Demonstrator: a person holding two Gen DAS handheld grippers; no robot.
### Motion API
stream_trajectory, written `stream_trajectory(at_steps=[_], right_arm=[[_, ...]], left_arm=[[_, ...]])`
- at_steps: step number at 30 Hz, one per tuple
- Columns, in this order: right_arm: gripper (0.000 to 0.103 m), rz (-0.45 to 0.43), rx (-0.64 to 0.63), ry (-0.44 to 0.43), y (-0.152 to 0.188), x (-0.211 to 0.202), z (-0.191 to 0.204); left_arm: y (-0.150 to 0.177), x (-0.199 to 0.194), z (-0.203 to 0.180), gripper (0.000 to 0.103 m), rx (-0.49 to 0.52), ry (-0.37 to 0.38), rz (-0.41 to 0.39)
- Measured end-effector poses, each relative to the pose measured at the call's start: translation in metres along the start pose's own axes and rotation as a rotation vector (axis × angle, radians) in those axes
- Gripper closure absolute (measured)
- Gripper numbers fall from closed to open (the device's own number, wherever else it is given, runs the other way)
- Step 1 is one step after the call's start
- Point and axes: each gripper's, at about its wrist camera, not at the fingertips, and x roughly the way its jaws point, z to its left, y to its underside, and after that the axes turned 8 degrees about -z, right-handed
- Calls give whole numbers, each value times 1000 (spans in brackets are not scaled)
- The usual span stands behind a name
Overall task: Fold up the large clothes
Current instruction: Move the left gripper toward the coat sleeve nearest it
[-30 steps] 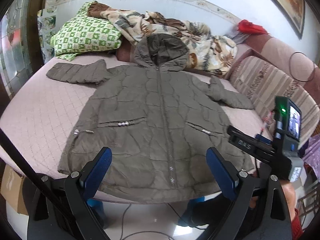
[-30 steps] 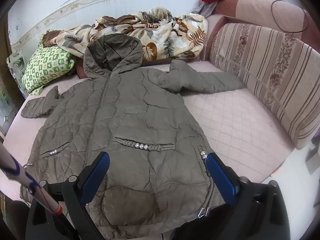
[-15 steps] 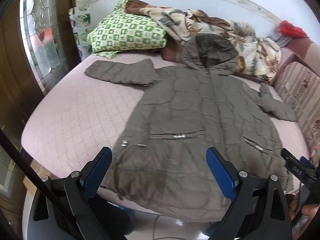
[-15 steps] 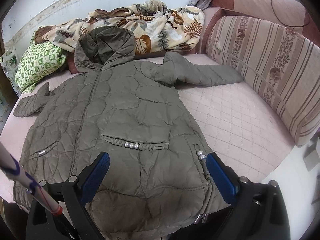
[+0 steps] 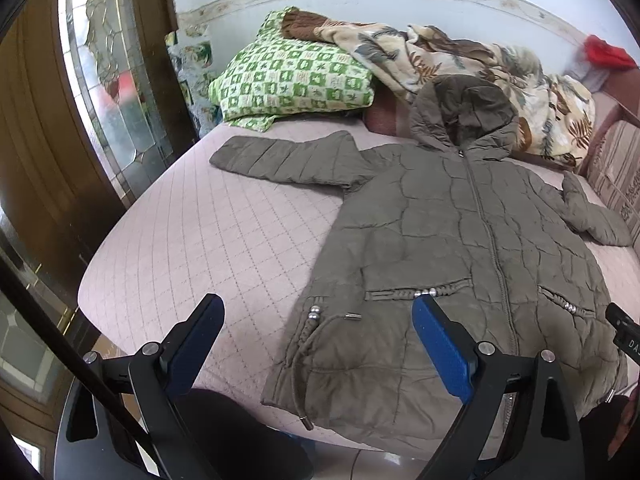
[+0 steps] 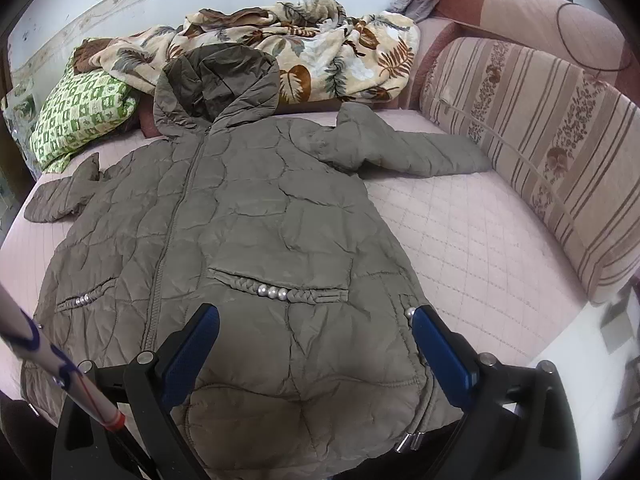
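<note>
An olive quilted hooded jacket (image 5: pixel 460 248) lies front up, zipped, spread flat on the pink quilted bed (image 5: pixel 208 240), both sleeves out to the sides. It also fills the right wrist view (image 6: pixel 240 240). My left gripper (image 5: pixel 316 344) is open and empty, hovering over the jacket's lower left hem corner. My right gripper (image 6: pixel 316 348) is open and empty above the jacket's lower right hem. The left sleeve (image 5: pixel 280 158) stretches toward the window; the right sleeve (image 6: pixel 404 152) reaches toward the sofa back.
A green checked pillow (image 5: pixel 296 76) and a leaf-print blanket (image 6: pixel 320 56) lie behind the hood. A striped sofa backrest (image 6: pixel 540 152) borders the bed's right side. A dark wooden window frame (image 5: pixel 48 128) stands at the left. The bed's front edge drops to a tiled floor.
The left gripper has swung left, toward the jacket's left side and sleeve. The right gripper has moved slightly closer over the hem. The jacket has not moved.
</note>
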Motion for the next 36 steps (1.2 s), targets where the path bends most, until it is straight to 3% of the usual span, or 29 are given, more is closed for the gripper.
stream_trajectory(at_steps=[20,36], right_arm=[[4,16,-148,-6,-5,3,55],[4,21,-222,-44,-14,22,83]], left_arm=[[6,30,56,11,-82,-51,43],[-19,58,79,14,-79,-145,28]])
